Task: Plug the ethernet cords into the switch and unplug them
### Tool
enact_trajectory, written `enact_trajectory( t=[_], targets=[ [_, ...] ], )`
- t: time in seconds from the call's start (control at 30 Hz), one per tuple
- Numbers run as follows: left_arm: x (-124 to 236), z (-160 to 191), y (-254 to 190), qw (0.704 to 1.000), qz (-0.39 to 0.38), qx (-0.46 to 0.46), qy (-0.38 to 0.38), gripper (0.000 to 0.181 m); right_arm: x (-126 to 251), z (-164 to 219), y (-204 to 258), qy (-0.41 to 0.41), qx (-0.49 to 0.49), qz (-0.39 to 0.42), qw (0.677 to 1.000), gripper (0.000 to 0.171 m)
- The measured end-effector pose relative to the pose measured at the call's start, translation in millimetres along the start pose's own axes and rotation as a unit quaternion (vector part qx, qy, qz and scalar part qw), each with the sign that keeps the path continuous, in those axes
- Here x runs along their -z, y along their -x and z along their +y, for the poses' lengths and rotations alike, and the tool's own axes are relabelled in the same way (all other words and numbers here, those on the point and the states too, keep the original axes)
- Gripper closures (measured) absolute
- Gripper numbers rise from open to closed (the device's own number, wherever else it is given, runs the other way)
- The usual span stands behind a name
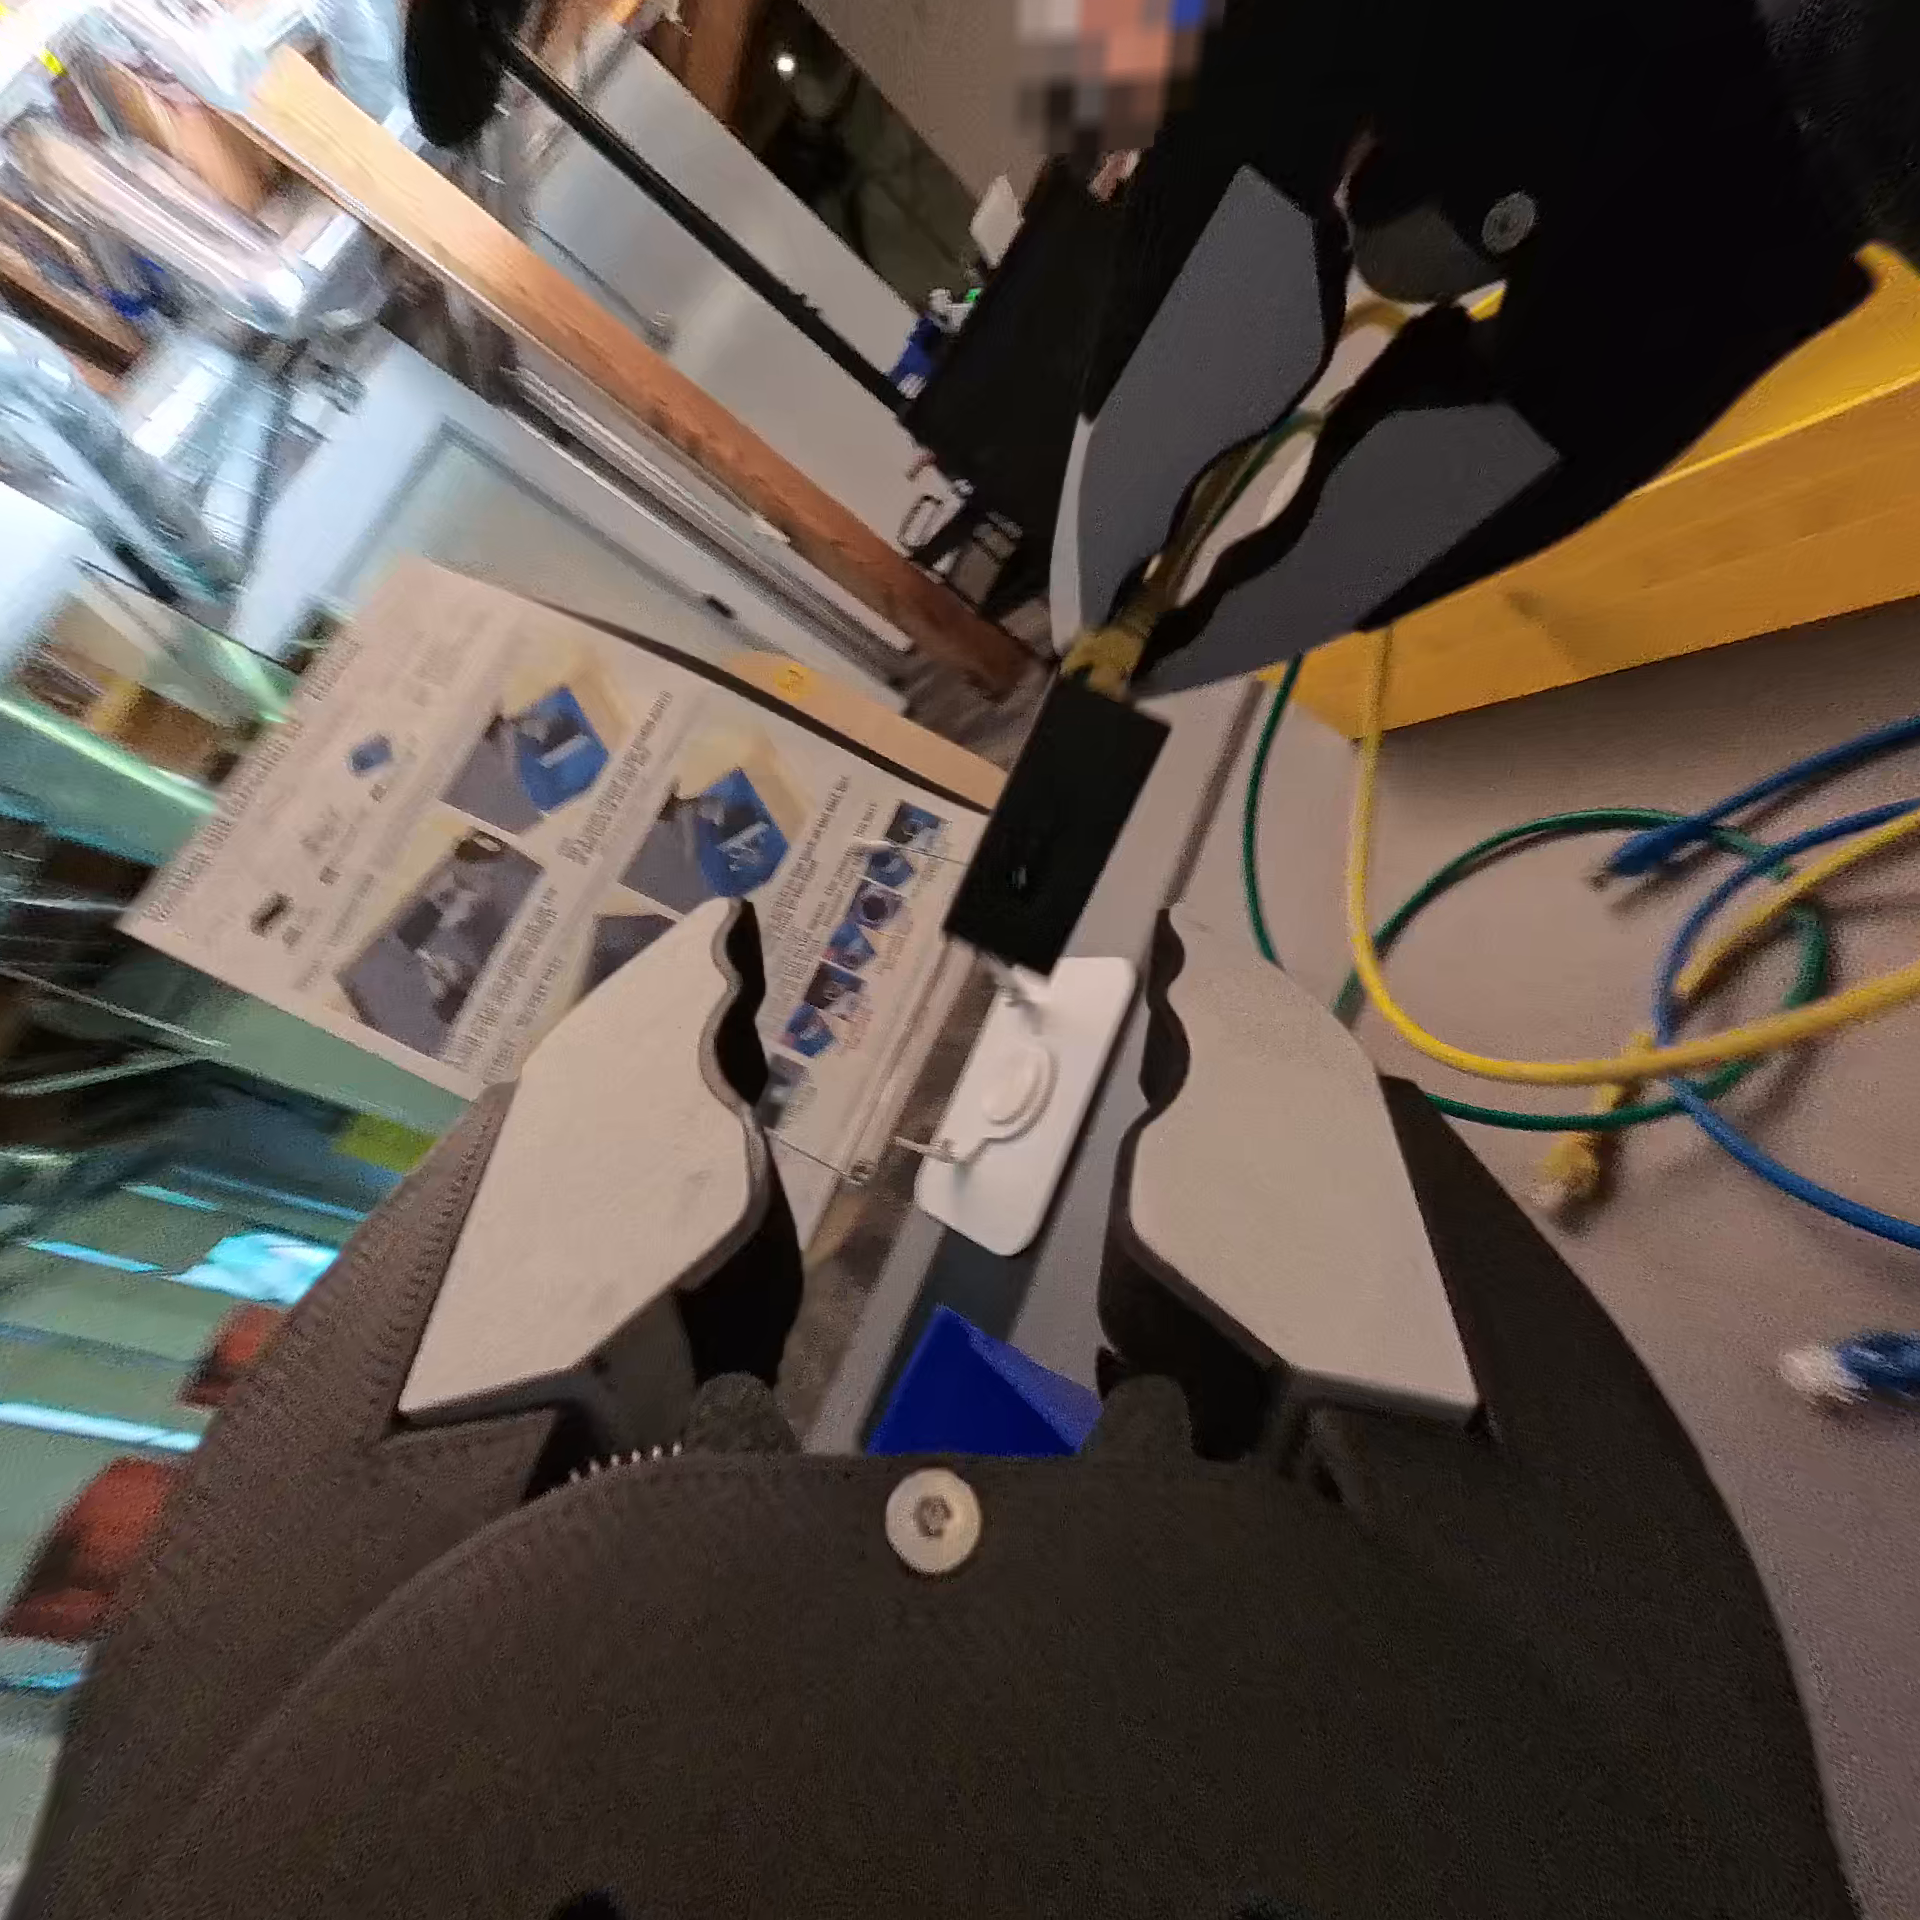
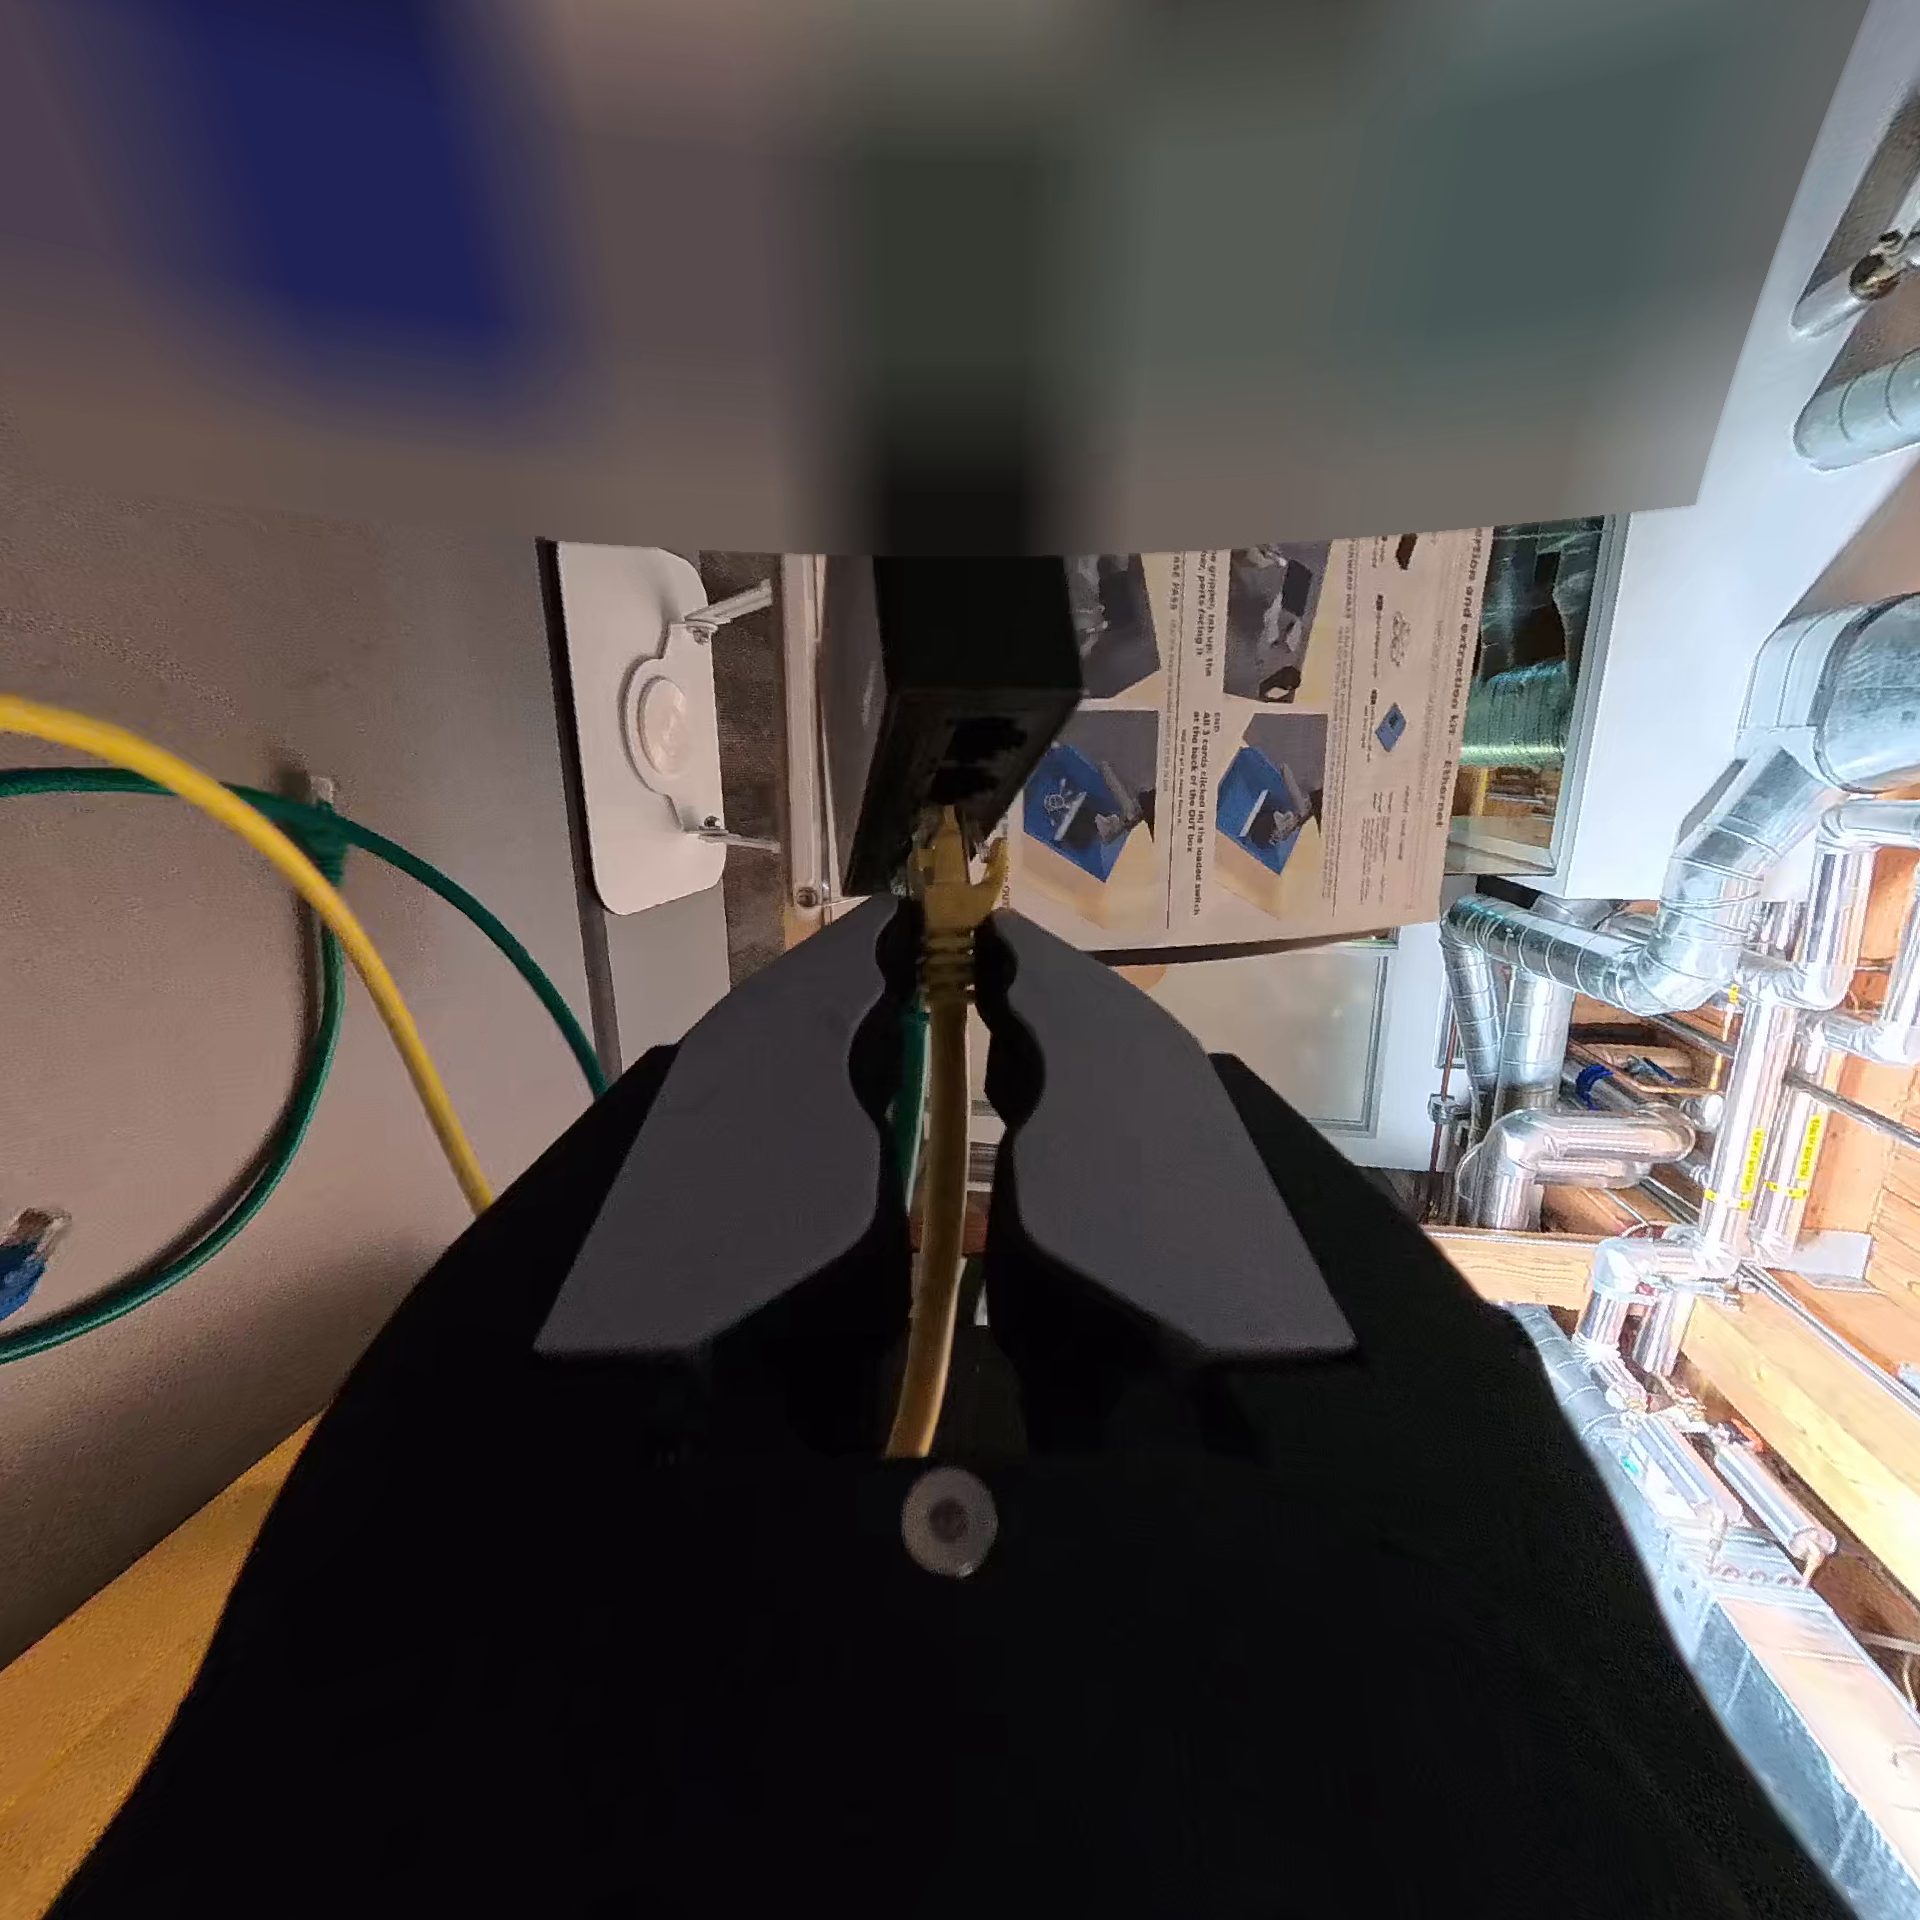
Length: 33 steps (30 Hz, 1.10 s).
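The black switch point(image 1: 1060, 831) lies just beyond my left gripper point(image 1: 951, 920), which is open and empty, with its grey pads point(image 1: 613, 1174) on either side of the switch's near end. My right gripper point(image 1: 1107, 655) comes in from the far side and is shut on the yellow ethernet cord's plug point(image 1: 1101, 639). In the right wrist view, the right gripper point(image 2: 948, 920) pinches the yellow plug point(image 2: 948, 904), whose tip is at a port on the switch point(image 2: 966, 644). A green cord point(image 2: 909, 1060) runs beside the yellow one between the jaws.
Loose green point(image 1: 1278, 810), blue point(image 1: 1766, 810) and yellow point(image 1: 1455, 1049) cords lie tangled on the grey table to the right. A yellow wooden box point(image 1: 1662, 540) stands behind them. A white mount plate point(image 1: 1029, 1101), a blue box point(image 1: 977, 1392) and an instruction sheet point(image 1: 540, 831) are near the switch. There is about 9 cm between the tips of the two grippers.
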<state>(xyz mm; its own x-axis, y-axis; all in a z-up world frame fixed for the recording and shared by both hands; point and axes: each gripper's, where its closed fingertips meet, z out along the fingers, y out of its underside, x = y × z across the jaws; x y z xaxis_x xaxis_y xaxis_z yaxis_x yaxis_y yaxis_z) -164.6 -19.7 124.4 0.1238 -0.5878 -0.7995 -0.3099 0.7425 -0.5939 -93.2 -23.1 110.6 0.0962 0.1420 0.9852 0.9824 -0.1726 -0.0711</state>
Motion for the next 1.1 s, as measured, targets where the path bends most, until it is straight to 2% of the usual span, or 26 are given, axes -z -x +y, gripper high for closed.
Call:
enact_trajectory(
  t=[0.1,0.2,0.27,0.77,0.9,1.1],
  targets=[
    [-21,4,-12,0.997,-0.034,-0.066,0.026,0.110,2,-9,5,0.000,0.014,-0.002,1.000,0.160],
    [-28,5,-19,0.995,-0.038,-0.091,0.001,0.135,4,-12,9,0.006,0.032,0.000,0.999,0.160],
    [-29,6,-21,0.995,-0.031,-0.098,-0.006,0.143,5,-12,10,0.012,0.039,0.001,0.999,0.159],
    [-37,19,-28,0.991,-0.021,-0.132,0.016,0.151,21,-21,8,-0.032,0.060,0.022,0.997,0.160],
    [-38,17,-28,0.988,-0.034,-0.147,0.019,0.152,25,-20,7,-0.050,0.038,0.012,0.998,0.160],
    [-42,17,-24,0.987,-0.064,-0.148,0.016,0.150,26,-20,9,-0.031,0.022,-0.004,0.999,0.159]
  ],
)
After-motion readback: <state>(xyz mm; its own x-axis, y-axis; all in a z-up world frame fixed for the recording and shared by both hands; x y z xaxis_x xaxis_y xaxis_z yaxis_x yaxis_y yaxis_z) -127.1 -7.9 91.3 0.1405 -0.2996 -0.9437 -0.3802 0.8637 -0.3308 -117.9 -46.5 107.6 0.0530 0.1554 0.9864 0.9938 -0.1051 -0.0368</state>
